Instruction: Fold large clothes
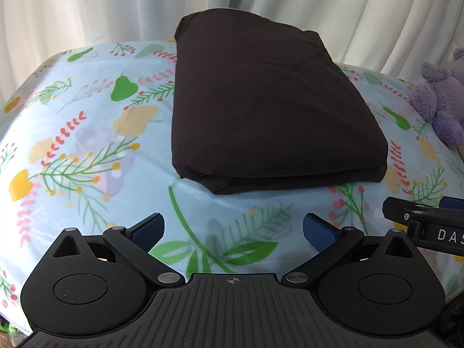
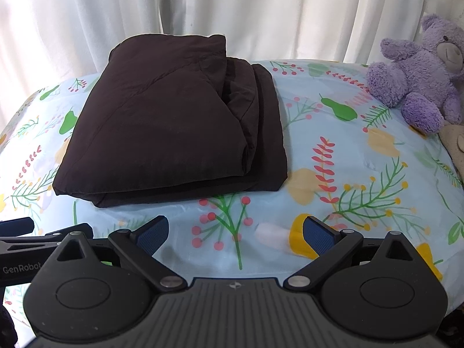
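The folding looks done

The soft dark brown folded cloth (image 1: 269,107) sits at 12 o'clock on the flowery blue bed sheet (image 1: 87,145). The left gripper (image 1: 233,230) and right gripper (image 2: 235,230) are both wide apart, holding nothing. Next, maybe pat the loose edges at 3 o'clock flat.

L tool (image 1: 233,227) & R tool (image 2: 235,230) side by side, both jaws wide, holding nothing.
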`<state>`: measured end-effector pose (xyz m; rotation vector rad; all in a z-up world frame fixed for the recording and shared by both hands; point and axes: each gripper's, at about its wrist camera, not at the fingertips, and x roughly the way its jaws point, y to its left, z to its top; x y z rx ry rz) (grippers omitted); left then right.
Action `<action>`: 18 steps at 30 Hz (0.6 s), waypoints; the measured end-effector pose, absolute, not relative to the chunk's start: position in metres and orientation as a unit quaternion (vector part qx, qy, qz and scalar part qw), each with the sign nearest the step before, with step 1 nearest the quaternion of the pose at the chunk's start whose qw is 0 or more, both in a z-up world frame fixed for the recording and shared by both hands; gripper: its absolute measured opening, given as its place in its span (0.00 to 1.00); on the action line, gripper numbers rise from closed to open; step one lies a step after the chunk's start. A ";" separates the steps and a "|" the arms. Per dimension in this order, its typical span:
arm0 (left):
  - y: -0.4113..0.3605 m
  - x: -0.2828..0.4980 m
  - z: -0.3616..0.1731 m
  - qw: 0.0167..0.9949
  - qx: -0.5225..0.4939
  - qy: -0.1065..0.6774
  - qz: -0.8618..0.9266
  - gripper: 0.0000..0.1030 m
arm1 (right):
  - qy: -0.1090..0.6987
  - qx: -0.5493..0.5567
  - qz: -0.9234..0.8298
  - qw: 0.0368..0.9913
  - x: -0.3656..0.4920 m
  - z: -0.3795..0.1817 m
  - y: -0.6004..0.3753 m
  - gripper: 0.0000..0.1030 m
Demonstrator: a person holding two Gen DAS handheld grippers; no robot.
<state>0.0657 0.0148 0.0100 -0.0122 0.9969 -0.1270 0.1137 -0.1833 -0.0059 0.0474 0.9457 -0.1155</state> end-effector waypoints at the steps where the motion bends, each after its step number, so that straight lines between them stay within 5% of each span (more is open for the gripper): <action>1: 0.014 0.066 0.010 0.876 -0.004 0.478 -0.061 1.00 | 0.455 0.024 -0.056 0.888 0.115 -0.006 -0.184 0.96; 18: 0.004 0.070 0.015 0.889 0.017 0.451 -0.084 1.00 | 0.447 0.022 -0.061 0.892 0.125 -0.005 -0.186 0.96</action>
